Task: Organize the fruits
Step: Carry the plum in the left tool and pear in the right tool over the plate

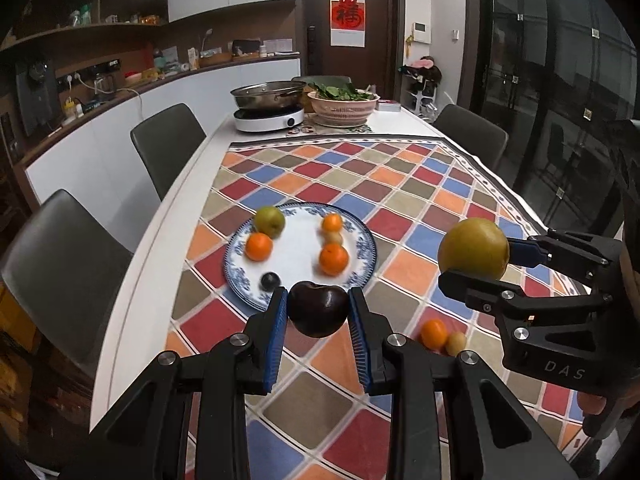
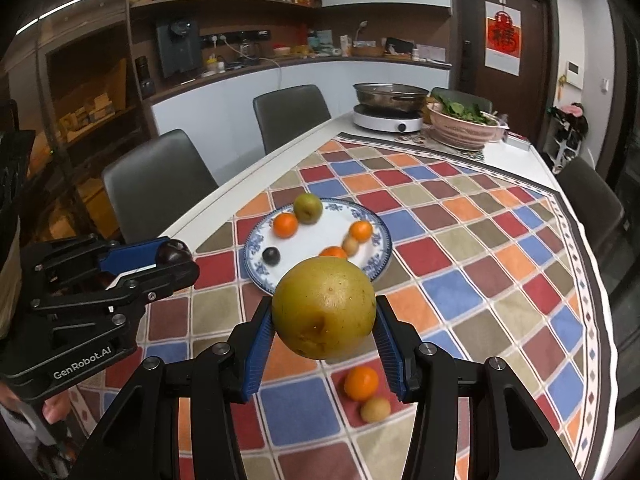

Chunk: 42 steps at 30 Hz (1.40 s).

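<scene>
Black gripper fingers with blue ribbed pads fill the bottom of both wrist views. The left gripper (image 1: 318, 312) is pinched on a dark purple, nearly black round plum (image 1: 317, 309), which is held in the air just in front of the blue-and-white patterned porcelain plate (image 1: 362, 250). The near rim of the plate is covered by this plum in the left view. The right gripper (image 2: 324, 322) is clamped on a large yellow-green round pear (image 2: 325, 312); its pads are pressed on both sides of the fruit. The pear is held above the checkered multicolour tablecloth (image 2: 480, 264), on the near side of the plate, and part of one orange on the plate is hidden behind it in the right view.

On the plate are seen three small oranges, one green-yellow pear (image 1: 270, 221) at the far left rim, one small dark plum (image 1: 270, 281) near the front rim, and one small pale yellow fruit (image 1: 333, 238) between two oranges; their outlines are blurred. On the cloth, nearer than the plate and to its right, a small orange (image 2: 361, 383) and a small pale yellow fruit (image 2: 376, 409) lie touching. Only fingertips of the person are visible at the picture edges. The steel pan and the basket of greens behind the plate are small.
</scene>
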Each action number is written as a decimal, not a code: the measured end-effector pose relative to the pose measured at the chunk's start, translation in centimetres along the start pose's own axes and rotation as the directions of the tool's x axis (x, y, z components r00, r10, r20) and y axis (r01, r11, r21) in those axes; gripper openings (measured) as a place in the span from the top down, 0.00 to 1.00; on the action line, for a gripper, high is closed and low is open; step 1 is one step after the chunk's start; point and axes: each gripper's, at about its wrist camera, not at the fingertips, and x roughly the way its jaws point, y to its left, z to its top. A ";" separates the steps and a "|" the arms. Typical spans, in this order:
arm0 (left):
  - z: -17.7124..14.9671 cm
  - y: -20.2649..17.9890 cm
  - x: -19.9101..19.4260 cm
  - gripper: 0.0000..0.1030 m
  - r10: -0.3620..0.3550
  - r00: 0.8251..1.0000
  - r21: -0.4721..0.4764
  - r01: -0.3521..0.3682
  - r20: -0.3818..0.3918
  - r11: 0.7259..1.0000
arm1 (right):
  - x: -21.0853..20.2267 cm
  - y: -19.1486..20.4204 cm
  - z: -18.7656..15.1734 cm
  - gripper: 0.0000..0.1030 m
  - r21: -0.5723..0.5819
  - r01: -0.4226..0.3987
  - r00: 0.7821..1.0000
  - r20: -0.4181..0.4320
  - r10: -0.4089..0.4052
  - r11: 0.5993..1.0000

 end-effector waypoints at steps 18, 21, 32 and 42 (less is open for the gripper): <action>2.8 4.6 6.6 0.71 -0.006 0.999 -0.029 0.005 -0.045 1.000 | 8.6 -0.1 6.0 0.52 -0.043 -0.052 0.997 -0.054 0.050 0.998; 3.1 5.3 8.2 0.71 -0.002 0.997 -0.035 -0.001 -0.071 0.999 | 10.4 -0.4 6.7 0.52 -0.027 -0.054 0.996 -0.067 0.052 0.998; 3.2 7.2 14.3 0.71 -0.030 0.986 -0.064 0.020 -0.164 0.998 | 16.3 -0.7 7.7 0.52 -0.020 -0.056 0.990 -0.129 0.053 0.998; 2.7 7.8 17.9 0.71 -0.063 0.974 -0.084 0.045 -0.219 0.995 | 19.8 -1.2 8.2 0.52 0.003 -0.072 0.982 -0.175 0.071 0.997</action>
